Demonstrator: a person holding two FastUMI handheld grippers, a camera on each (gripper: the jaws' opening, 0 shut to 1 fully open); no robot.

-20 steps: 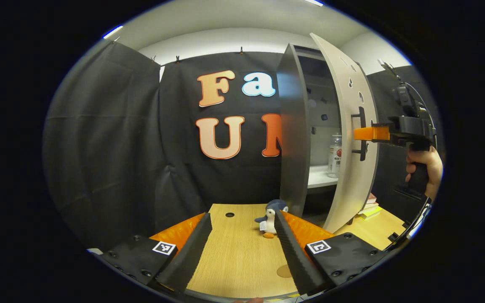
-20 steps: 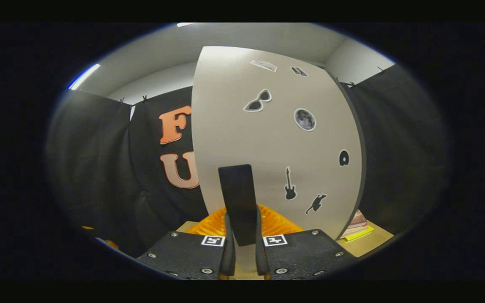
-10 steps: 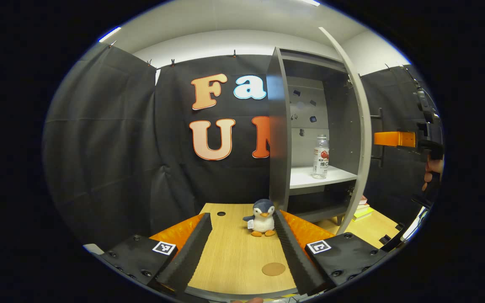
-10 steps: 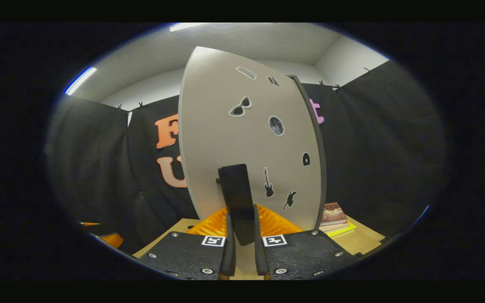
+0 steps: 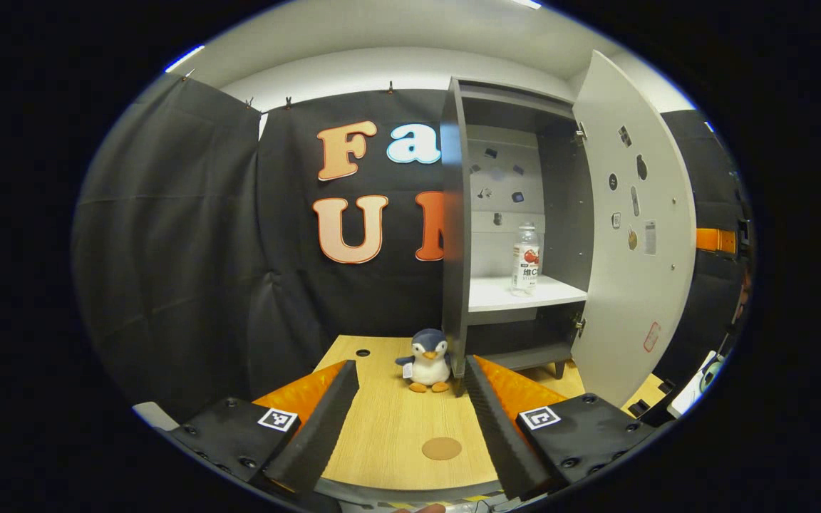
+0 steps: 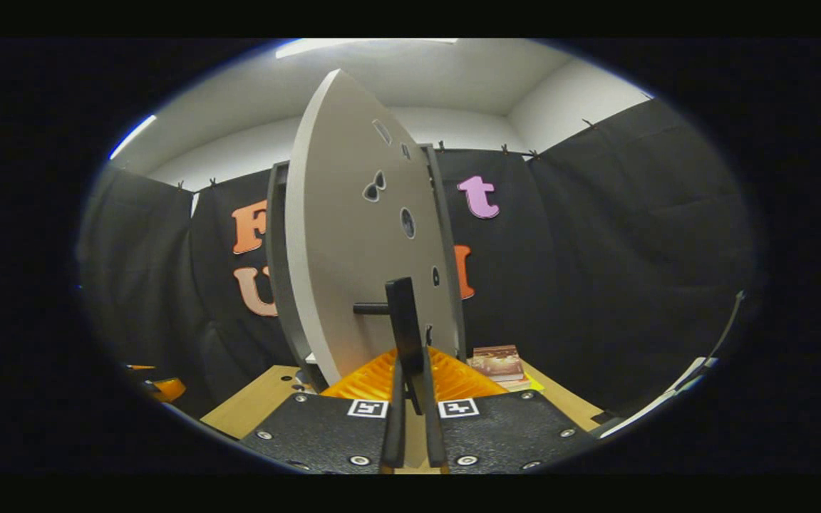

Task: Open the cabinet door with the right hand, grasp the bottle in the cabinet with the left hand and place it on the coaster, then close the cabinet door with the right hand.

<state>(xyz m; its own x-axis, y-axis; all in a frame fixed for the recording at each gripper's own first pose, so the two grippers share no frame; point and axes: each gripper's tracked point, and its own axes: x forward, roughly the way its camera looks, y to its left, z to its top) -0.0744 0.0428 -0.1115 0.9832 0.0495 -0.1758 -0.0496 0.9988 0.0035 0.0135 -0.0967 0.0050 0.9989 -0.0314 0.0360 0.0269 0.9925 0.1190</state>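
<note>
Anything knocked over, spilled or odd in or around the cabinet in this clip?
Nothing stands out. The clear plastic bottle stands upright on the white shelf of the grey cabinet, whose pale door is swung wide. The plush penguin sits upright on the wooden table near the round brown coaster.

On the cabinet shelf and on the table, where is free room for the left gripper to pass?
The white shelf is bare left of the bottle, up to the cabinet's side wall. On the table, wood lies free around the coaster. It is crowded where the penguin toy stands beside that wall.
</note>
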